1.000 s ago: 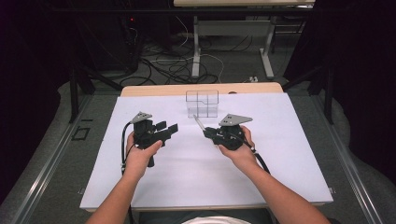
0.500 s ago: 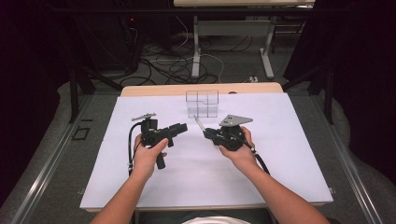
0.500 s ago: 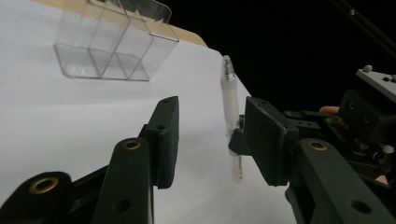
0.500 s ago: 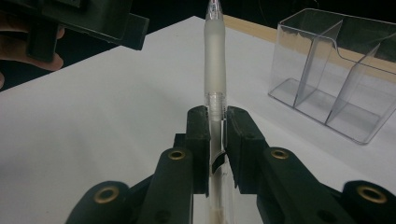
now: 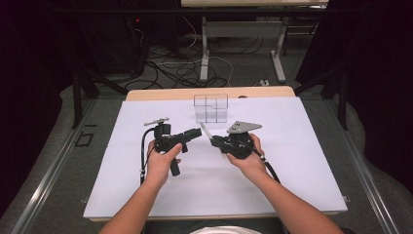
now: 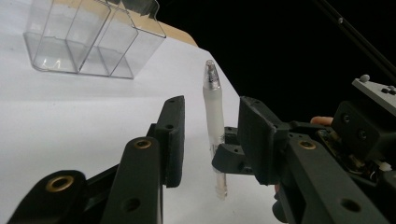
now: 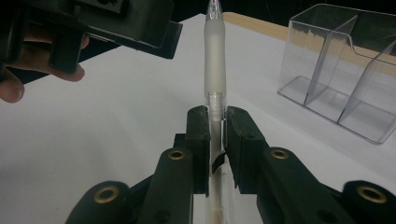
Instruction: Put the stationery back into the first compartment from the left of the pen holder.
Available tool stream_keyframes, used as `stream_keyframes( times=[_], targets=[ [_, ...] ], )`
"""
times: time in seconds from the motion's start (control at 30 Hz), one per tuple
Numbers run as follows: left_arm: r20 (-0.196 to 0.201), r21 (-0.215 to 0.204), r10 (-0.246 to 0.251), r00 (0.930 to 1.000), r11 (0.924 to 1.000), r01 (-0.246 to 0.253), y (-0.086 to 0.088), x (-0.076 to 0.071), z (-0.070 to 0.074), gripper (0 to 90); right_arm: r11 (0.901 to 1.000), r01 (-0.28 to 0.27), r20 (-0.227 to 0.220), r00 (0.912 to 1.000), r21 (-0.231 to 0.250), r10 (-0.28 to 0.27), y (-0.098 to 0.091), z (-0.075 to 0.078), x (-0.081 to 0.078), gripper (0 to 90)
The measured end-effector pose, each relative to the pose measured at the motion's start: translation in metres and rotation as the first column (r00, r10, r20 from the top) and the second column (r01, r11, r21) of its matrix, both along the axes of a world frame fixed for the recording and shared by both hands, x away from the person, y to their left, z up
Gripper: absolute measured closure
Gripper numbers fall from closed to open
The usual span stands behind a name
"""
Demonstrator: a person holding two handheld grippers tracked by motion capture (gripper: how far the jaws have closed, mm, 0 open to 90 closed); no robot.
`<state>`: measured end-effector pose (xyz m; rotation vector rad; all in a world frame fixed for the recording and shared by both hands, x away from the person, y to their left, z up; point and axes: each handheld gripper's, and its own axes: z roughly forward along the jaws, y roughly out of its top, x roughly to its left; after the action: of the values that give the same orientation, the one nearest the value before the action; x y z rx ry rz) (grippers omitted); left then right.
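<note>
White paper covers the table point(image 5: 292, 185) in the high view. One clear plastic box with dividers point(image 5: 211, 107) stands at the far side, in the middle. Nearer, two hands hold two black tongs. The left gripper point(image 5: 194, 133) points right at the right gripper point(image 5: 212, 140). One thin see-through pen with a frosted grip point(image 5: 205, 130) sticks up and to the far left from the right one. The two tongs are very near each other.

In the left gripper view, the left gripper point(image 6: 208, 135) has its jaws wide apart and holds nothing. The pen point(image 6: 214, 112) stands between the two pads and I see a gap on each side. The right gripper point(image 6: 233, 156) grips the pen low down. The clear box point(image 6: 88, 39) sits at the far left, well apart.

In the right gripper view, the right gripper point(image 7: 216, 140) is squeezed tight on the pen point(image 7: 215, 60), down by its clip end. The frosted grip points up and away. The left gripper point(image 7: 116, 23) hangs just beside the pen's tip. The box point(image 7: 345, 70) is at the far right.

This looks like a hand-over. To do it well, I think the left tongs should close on the frosted part, square and gentle. The right tongs should let go only after that.
</note>
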<state>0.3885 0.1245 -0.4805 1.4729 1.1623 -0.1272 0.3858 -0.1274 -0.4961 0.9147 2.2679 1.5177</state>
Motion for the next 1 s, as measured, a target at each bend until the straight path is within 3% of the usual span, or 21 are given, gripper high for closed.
stream_keyframes(
  times=[0.47, 0.7, 1.0],
  targets=[
    [-0.018, 0.0, -0.013, 0.9998, 0.9999, 0.013, -0.011, 0.003, -0.004, 62.9, 0.9994, -0.026, -0.006, 0.9997, -0.024, 0.026, 0.004, -0.001, -0.003, 79.5],
    [-0.055, -0.022, -0.014, 0.9984, 0.9997, 0.013, -0.016, 0.005, -0.007, 65.2, 0.9996, -0.027, -0.003, 0.9996, -0.01, 0.027, 0.006, -0.002, -0.003, 79.5],
    [-0.067, -0.022, -0.013, 0.9976, 0.9997, 0.012, -0.018, 0.007, -0.009, 70.8, 0.9995, -0.03, -0.004, 0.9995, 0.001, 0.03, 0.006, -0.002, -0.004, 79.5]
  ],
)
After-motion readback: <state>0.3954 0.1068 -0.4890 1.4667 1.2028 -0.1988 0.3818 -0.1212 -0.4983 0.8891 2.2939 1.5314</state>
